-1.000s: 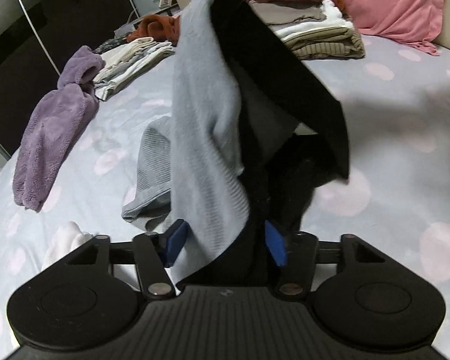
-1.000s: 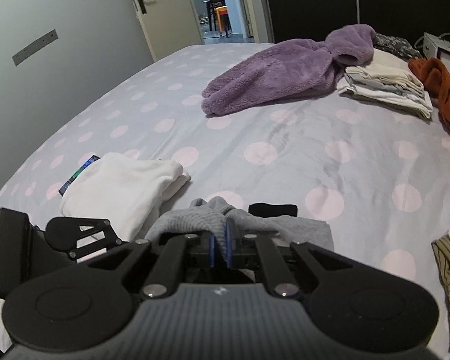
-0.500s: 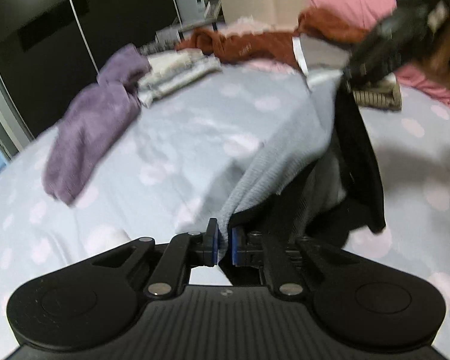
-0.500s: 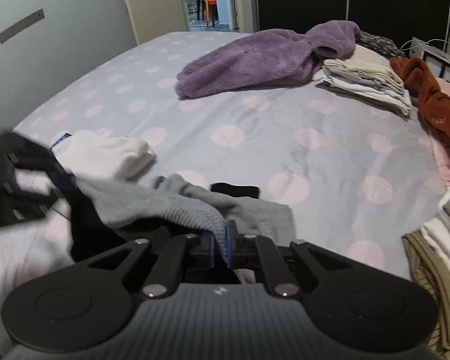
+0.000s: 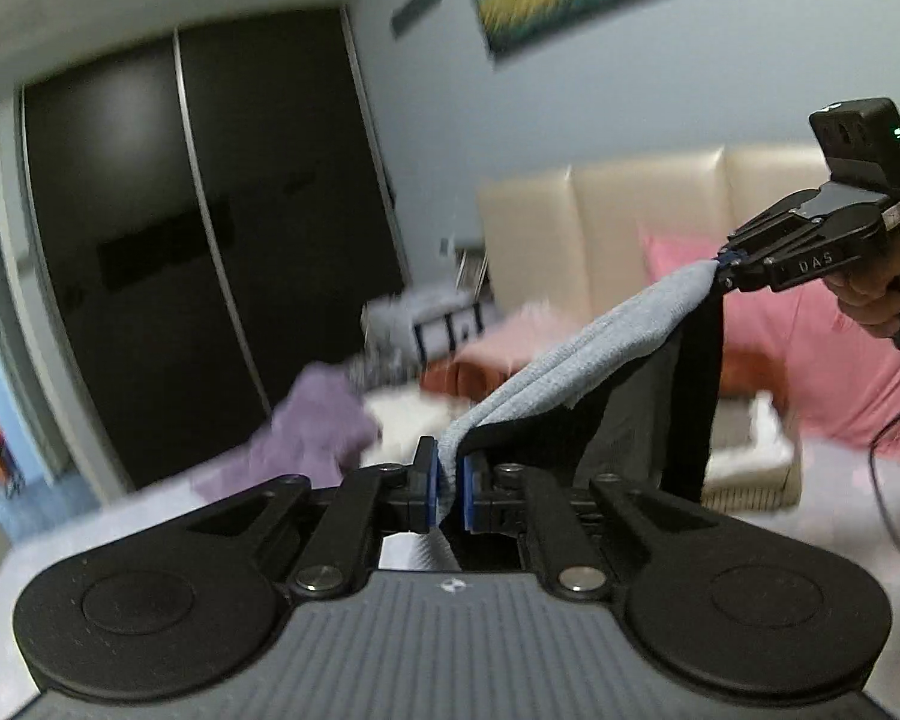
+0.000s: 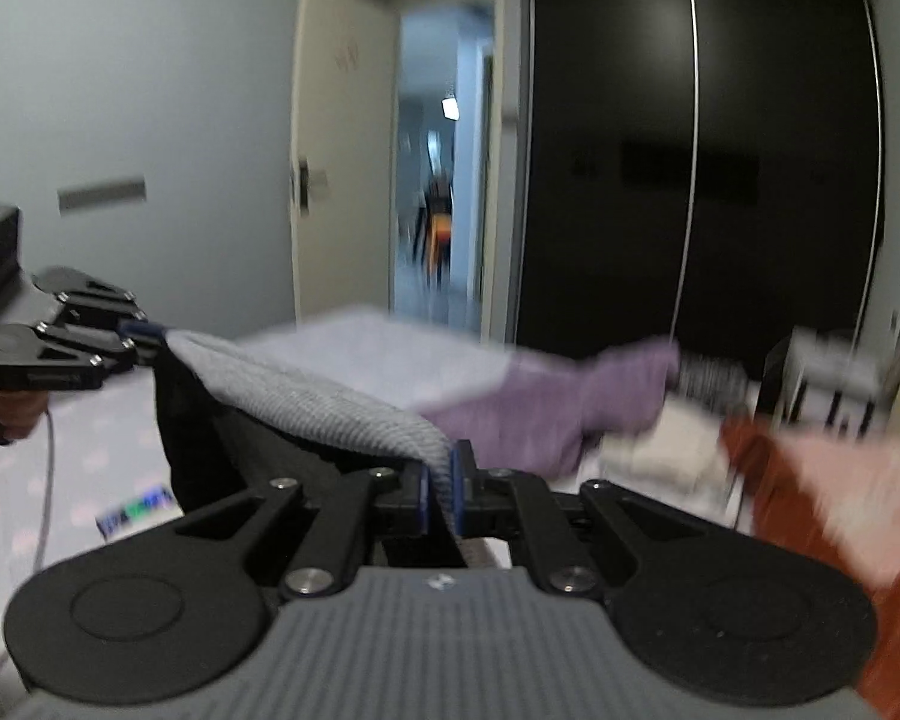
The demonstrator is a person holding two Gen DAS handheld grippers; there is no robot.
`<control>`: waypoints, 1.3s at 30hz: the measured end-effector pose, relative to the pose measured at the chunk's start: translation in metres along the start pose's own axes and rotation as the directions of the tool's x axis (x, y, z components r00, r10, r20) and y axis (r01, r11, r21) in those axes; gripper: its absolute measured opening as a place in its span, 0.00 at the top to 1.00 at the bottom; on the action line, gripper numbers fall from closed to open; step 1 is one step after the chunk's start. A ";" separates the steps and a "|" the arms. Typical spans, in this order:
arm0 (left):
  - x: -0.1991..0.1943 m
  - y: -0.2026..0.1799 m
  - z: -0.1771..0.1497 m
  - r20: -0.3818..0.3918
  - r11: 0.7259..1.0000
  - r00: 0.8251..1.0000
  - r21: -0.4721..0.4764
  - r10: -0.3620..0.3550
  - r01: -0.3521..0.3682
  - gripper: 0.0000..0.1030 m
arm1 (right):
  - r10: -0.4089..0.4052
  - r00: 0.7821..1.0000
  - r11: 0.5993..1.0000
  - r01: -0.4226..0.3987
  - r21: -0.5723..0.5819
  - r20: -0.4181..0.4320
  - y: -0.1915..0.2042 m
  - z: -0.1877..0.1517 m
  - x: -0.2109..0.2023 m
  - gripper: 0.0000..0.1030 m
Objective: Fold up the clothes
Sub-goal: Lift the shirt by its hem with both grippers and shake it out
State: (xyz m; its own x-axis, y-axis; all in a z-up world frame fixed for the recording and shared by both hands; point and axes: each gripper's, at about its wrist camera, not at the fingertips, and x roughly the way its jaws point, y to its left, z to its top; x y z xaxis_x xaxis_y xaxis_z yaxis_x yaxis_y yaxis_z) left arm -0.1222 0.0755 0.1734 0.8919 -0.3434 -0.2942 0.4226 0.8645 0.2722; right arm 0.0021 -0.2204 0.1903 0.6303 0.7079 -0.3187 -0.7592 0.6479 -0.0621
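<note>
A grey ribbed garment with black panels (image 5: 576, 360) hangs stretched in the air between both grippers, well above the bed. My left gripper (image 5: 447, 489) is shut on one end of its grey edge. My right gripper (image 6: 440, 489) is shut on the other end of the garment (image 6: 306, 396). Each gripper shows in the other's view: the right gripper (image 5: 727, 261) is at upper right, held by a hand, and the left gripper (image 6: 147, 333) is at left. The black part droops below the taut grey edge.
A purple fleece (image 6: 564, 402) lies on the dotted bedsheet (image 6: 78, 420). Folded pale clothes (image 5: 744, 456), a rust-red garment (image 6: 810, 510) and pink pillows (image 5: 810, 348) sit near the beige headboard (image 5: 618, 222). Black wardrobe doors (image 6: 690, 168) and an open doorway (image 6: 438, 180) stand beyond.
Both grippers have risen and tilted up from the bed, pulling apart. The garment that hung bunched near the sheet is now stretched level between them.
</note>
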 end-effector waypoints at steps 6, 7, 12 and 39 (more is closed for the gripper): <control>-0.051 0.000 0.050 0.101 0.997 0.992 0.005 -0.072 0.072 0.94 | 0.005 0.994 0.986 0.014 -0.166 0.112 0.026 0.043 -0.066 0.92; -0.058 0.001 0.055 0.106 0.995 0.990 -0.003 -0.094 0.095 0.94 | 0.013 0.993 0.985 0.009 -0.173 0.121 0.028 0.047 -0.076 0.92; -0.091 0.003 0.078 0.108 0.976 0.972 -0.031 -0.209 0.214 0.94 | 0.064 0.990 0.980 -0.037 -0.196 0.129 0.033 0.066 -0.121 0.92; 0.264 0.058 -0.149 -0.522 0.903 0.800 -0.426 -0.297 0.058 0.94 | -0.039 0.849 0.997 0.000 -0.073 -0.528 -0.082 -0.123 0.188 0.92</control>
State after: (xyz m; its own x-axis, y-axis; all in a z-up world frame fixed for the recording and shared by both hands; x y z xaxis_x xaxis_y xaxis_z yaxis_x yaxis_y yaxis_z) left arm 0.1139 0.0897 -0.0254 0.5034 -0.3401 -0.7943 0.3651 0.9169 -0.1612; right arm 0.1625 -0.1751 0.0192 0.4785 0.4275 -0.7670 -0.7691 0.6255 -0.1312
